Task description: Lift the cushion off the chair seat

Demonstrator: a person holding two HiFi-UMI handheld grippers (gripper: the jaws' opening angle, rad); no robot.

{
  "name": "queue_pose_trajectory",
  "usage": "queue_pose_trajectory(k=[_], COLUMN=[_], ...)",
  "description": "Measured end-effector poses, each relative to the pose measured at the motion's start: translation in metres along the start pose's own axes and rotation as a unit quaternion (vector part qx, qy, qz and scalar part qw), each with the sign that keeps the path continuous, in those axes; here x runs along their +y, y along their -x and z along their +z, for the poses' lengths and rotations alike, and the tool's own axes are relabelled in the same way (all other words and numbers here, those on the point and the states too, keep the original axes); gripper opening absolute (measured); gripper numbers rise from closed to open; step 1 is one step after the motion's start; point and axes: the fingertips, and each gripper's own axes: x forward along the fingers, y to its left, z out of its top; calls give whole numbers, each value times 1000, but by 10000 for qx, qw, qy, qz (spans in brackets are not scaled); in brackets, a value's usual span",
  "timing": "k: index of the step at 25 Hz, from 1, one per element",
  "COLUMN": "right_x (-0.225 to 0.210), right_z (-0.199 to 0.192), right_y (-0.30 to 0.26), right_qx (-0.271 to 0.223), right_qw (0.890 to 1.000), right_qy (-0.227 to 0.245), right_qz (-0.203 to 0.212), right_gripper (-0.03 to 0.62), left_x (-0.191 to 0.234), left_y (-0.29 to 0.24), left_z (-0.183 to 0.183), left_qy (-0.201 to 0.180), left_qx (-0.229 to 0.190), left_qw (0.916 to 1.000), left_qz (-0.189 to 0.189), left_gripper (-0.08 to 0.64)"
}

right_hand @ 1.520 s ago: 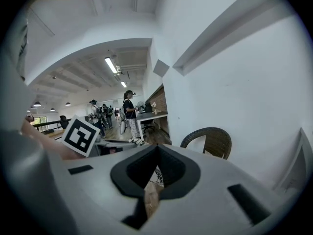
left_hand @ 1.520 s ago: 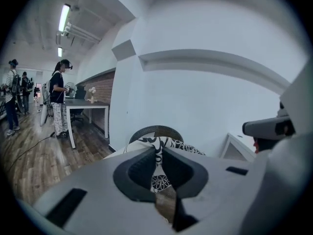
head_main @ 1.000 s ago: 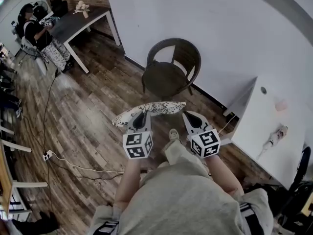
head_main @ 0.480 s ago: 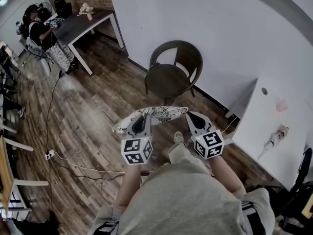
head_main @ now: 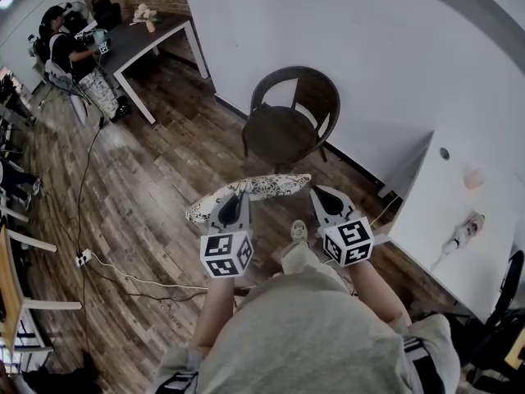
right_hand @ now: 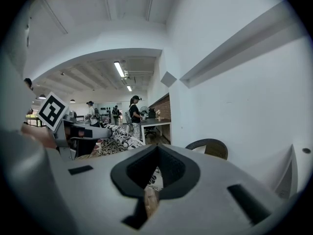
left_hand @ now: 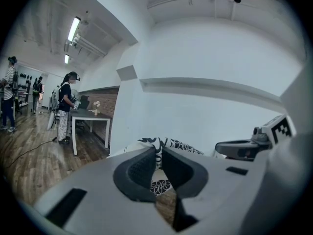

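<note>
cushion (head_main: 271, 185) in left tongs (head_main: 241, 190) (off chair (head_main: 283, 131))

**A:** Any change over the last second?
**B:** The left gripper (head_main: 238, 195) has edged back from the chair (head_main: 287, 130).
**A:** And the cushion (head_main: 271, 185)?
**B:** The end in that gripper followed. The gap to the chair seat is slightly wider there, and the cushion lies more slanted to the seat's front edge.

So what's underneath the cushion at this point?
Only plank floor: the patterned cushion hangs in the air, pinched by the left gripper and right gripper, short of the wicker chair. The strip directly beneath it is covered.
</note>
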Motion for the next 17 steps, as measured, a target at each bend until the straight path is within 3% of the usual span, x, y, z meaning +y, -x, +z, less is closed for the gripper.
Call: queue_pose_trajectory(k=[17], right_x=[-17], right_z=[15], right_y=[-14], right_qx=[-114], right_qw=[9997], right_qy=[-207], right_qz=[-20], right_gripper=[0], left_x=[6], left_y=[-20], left_z=[3], left_qy=[97], left_qx=[120], left_qw=[9999], left_qz=[57], left_gripper=[37])
